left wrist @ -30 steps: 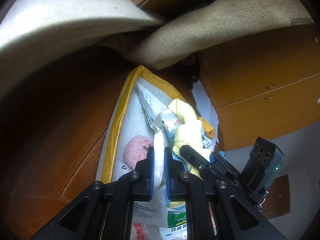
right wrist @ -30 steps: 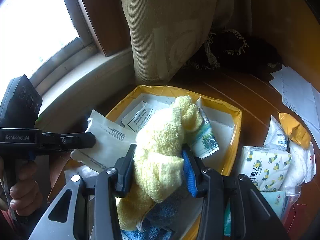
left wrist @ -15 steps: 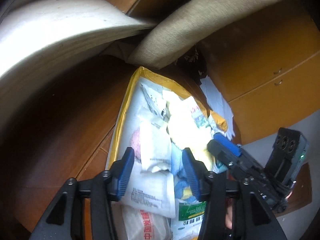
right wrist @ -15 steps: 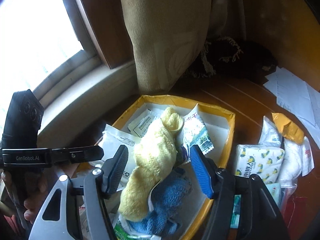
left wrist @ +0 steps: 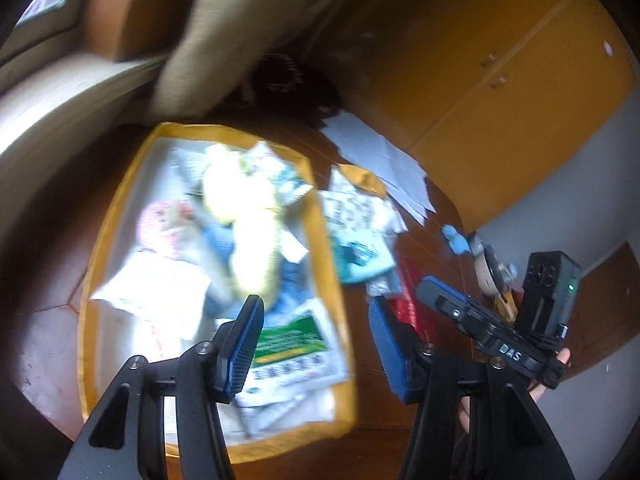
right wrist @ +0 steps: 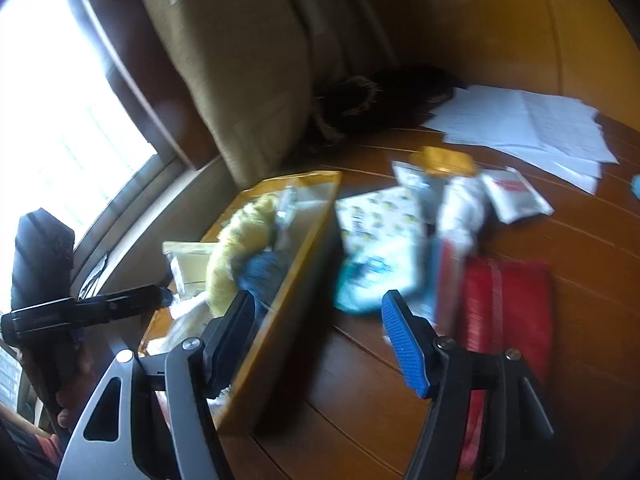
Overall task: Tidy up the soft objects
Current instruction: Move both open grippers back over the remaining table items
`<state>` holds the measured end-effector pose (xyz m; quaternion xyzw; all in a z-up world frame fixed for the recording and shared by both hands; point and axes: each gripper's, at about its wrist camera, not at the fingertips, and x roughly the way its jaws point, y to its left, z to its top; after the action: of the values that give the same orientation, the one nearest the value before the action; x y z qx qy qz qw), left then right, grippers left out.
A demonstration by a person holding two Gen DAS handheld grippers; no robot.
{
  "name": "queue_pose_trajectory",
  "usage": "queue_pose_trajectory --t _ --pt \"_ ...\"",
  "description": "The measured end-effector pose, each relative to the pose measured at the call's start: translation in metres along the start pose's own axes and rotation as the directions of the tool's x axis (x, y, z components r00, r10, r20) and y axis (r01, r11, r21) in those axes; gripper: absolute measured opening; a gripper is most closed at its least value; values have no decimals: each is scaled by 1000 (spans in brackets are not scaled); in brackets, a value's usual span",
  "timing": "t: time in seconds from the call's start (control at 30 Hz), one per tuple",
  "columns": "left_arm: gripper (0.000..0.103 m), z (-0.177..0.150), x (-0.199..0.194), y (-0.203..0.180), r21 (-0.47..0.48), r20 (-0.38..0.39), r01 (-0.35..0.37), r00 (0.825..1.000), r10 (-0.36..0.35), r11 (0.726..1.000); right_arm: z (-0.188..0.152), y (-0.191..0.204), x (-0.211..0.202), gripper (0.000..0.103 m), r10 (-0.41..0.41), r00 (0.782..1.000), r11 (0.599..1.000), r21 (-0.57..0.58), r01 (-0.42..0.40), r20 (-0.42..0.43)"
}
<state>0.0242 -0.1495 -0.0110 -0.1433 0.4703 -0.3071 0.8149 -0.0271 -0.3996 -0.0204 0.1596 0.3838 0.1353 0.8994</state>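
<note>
Both tongs stand wide apart and hold nothing. In the left wrist view the left tongs (left wrist: pixel 316 340) fill the bottom of the frame, hovering over the near right corner of the yellow box (left wrist: pixel 94 264), one pad above the box's contents and the other above the bare tabletop (left wrist: pixel 372 412). In the right wrist view the right tongs (right wrist: pixel 320 332) sit at lower centre, straddling the box's right wall, which suggests they are aimed toward the loose pile beside it.

The soft things sit in two groups, likely sorted and unsorted. Inside the box, at centre left of the left wrist view, a yellow towel (left wrist: pixel 248 224) lies lengthwise on a blue cloth (left wrist: pixel 218 240), with a pink pouch (left wrist: pixel 160 220) to its left and a green-and-white packet (left wrist: pixel 288 344) nearest the camera. Just right of the box, on the tabletop, lie a patterned tissue pack (right wrist: pixel 380 236), a teal packet (right wrist: pixel 360 280), a white sachet (right wrist: pixel 516 196) and a red bag (right wrist: pixel 504 304). White papers (right wrist: pixel 528 128) spread out at upper right, and a tan cushion (right wrist: pixel 232 80) leans at upper centre behind the box.

Both views are smeared by motion, so no print on the packets is readable and the pink pouch's shape is unclear. The red bag is partly hidden behind the right tongs, and the dark fringed heap beside the cushion cannot be identified.
</note>
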Motion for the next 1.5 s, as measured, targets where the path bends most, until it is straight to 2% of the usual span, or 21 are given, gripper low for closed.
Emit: queue_pose_trajectory --t 0.17,0.43,0.63,0.8,0.9,1.13,1.2,1.27,1.33,1.43,1.47,1.5 --pt "59 -6 22 -39 66 -71 32 997 -27 997 -8 -43 -24 66 -38 999 998 58 37 19" --pt "59 6 59 -74 137 -137 12 991 7 991 -11 -94 -29 66 -34 999 986 163 29 28" --pt "59 28 103 -85 197 -178 -76 978 112 977 -19 -113 -24 66 9 999 970 243 -22 52" --pt "59 40 135 -84 180 -232 -99 963 139 979 -22 -121 -24 66 16 998 954 297 -32 56" --pt "60 45 145 -82 133 -252 -85 961 117 987 -22 -120 -26 66 17 998 955 294 -33 56" --pt "62 54 169 -83 95 -266 -130 952 151 987 -22 -110 -27 66 20 998 964 262 -34 54" --pt "62 54 173 -81 86 -262 -168 947 185 982 -23 -109 -27 66 21 998 965 260 -34 51" --pt "62 53 173 -77 67 -243 -175 952 187 982 -23 -108 -26 66 21 999 966 257 -32 46" --pt "57 53 174 -73 52 -242 -177 953 184 983 -23 -108 -25 66 21 999 966 258 -31 43" --pt "42 52 171 -72 56 -238 -166 955 174 985 -24 -109 -23 66 19 999 965 262 -28 37" --pt "25 51 171 -73 60 -243 -156 956 166 986 -24 -109 -22 66 18 999 965 262 -27 37" --pt "18 50 172 -74 63 -250 -152 954 163 986 -23 -108 -21 66 17 999 965 262 -27 37"
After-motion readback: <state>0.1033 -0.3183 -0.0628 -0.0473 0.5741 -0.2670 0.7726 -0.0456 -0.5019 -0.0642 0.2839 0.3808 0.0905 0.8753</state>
